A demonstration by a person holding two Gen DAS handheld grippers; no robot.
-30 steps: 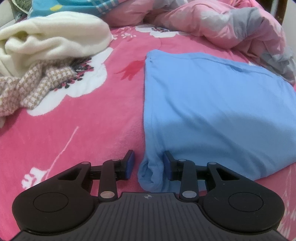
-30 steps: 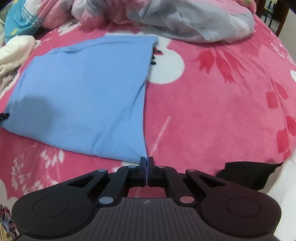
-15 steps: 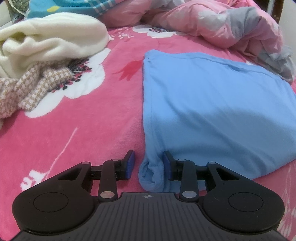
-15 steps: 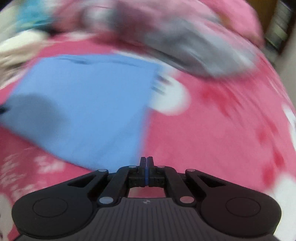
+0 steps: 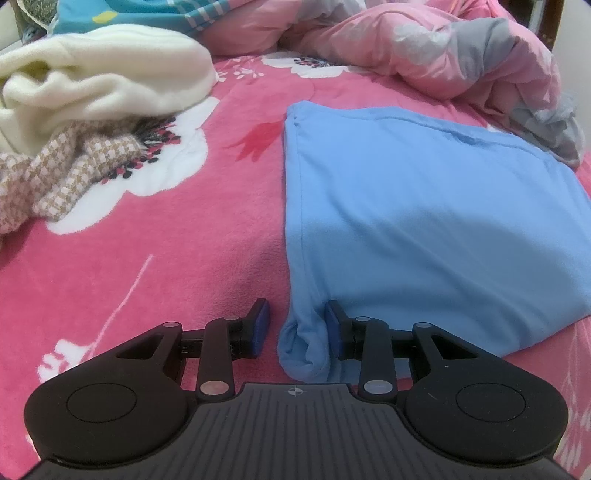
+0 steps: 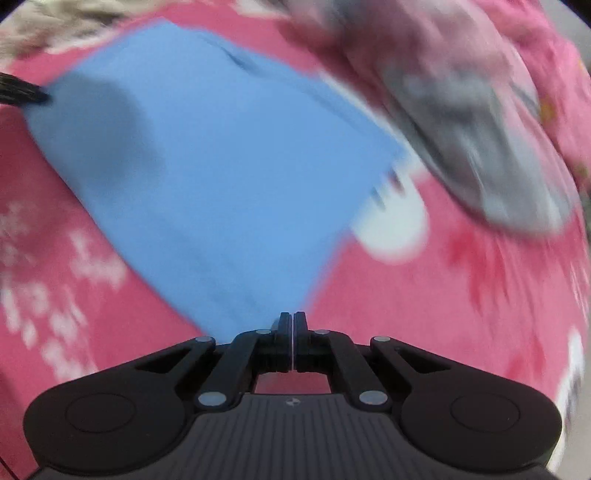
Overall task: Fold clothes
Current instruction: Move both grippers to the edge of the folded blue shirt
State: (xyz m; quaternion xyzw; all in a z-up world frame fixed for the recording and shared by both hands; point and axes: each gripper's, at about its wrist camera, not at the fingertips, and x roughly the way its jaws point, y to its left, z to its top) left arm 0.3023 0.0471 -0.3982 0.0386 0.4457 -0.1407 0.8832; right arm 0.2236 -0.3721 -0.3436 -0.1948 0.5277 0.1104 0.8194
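One blue garment (image 5: 424, 206) lies flat on a bed under a pink flowered blanket (image 5: 166, 266), folded into a broad rectangle with its long left edge running from near to far. Its near left corner is rolled into a small bunch that sits between the two fingers of the left claw (image 5: 295, 328). That claw is spread: the right finger (image 5: 332, 325) touches the bunch, while the left finger (image 5: 258, 325) stands apart from it with blanket showing in the gap, so nothing is pinched.

The right claw (image 6: 292, 325) is pressed together, its two fingers meeting at a thin line right at the garment's near right corner. That view is smeared, and whether cloth is caught between them cannot be told.

To the far left lie two other pieces: one cream fleece (image 5: 99, 81) heaped up, and one brown-and-white checked cloth (image 5: 62, 177) poking out below it. Along the far side, one crumpled pink and grey quilt (image 5: 461, 62) reaches close to the garment's far right corner. A teal patterned cloth (image 5: 129, 14) shows at the far left.
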